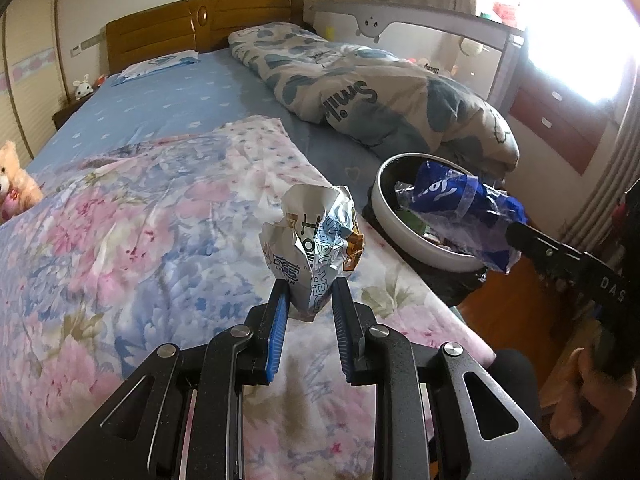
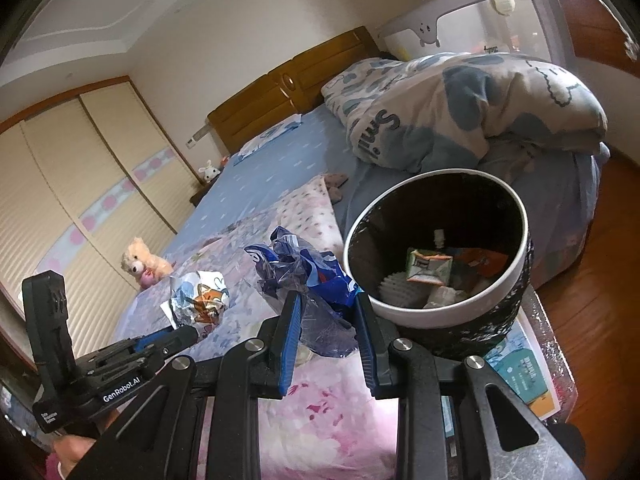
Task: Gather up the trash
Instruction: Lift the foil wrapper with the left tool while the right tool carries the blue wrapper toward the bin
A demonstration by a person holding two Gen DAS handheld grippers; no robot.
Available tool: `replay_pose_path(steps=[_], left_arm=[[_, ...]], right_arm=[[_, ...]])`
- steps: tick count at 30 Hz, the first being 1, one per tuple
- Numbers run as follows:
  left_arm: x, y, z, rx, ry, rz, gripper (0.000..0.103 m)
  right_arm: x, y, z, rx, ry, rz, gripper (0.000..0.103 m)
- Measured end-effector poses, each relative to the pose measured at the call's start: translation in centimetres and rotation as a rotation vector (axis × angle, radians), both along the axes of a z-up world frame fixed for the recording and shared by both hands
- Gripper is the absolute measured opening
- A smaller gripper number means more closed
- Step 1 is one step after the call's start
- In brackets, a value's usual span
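The left gripper [image 1: 308, 300] points down at a slant over the bed, its jaws narrow and clamped on the lower end of a crumpled white snack wrapper [image 1: 314, 240] that stands up between the blue pads [image 1: 278, 320]. In the right wrist view the same wrapper [image 2: 200, 300] hangs in the air above the flowered quilt [image 2: 320, 408], at the tip of the left gripper [image 2: 188, 334], whose black body reaches in from the lower left with a hand [image 2: 72, 452] under it.

The right gripper [image 2: 326, 316] tilts down less steeply, its jaws also narrow and shut on a crushed blue and clear plastic bag [image 2: 304, 272]. The bag sits just left of the bin's rim in that view. From the left wrist view the bag [image 1: 460, 208] is over the near edge of the bin [image 1: 404, 236], held by the right gripper [image 1: 516, 236] coming in from the right.

The bin [image 2: 400, 312] is round, white-rimmed and lined with a black bag, standing beside the bed's corner. Inside lie a green and white carton [image 2: 430, 266], an orange scrap and some white pieces.

Beyond, a rolled duvet [image 1: 380, 92] lies along the far side of the blue sheet [image 1: 160, 112], close behind the bin. A teddy bear [image 2: 144, 264] sits at the bed's left edge, well apart from both grippers, and a wooden headboard [image 1: 204, 28] closes the far end.
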State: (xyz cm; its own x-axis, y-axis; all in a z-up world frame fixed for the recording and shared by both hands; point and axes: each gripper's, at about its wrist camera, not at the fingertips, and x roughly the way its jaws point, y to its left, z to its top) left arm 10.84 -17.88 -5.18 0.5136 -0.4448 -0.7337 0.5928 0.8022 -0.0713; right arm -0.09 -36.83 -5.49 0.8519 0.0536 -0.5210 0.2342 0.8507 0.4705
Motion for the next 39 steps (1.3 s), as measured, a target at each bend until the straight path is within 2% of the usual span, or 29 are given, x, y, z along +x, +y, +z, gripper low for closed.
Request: replay_pose_path(steps=[12,22,39], left_arm=[[0.4,-1.2,0.3,0.01,-0.012,-0.007,0.021],[-0.8,-2.5,1.1,0.004,-0.032,-0.044,0.021],[-0.5,-4.8,0.7,0.024,-0.031,-0.069,0.021]], right_arm=[[0.4,-1.6,-0.3,0.021,-0.005,-0.02,0.027],[-0.7,-1.9,0.4,0.011,-0.018,-0.044,0.027],[-1.3,-3.8,0.3,0.015,-0.018,-0.079,0.027]])
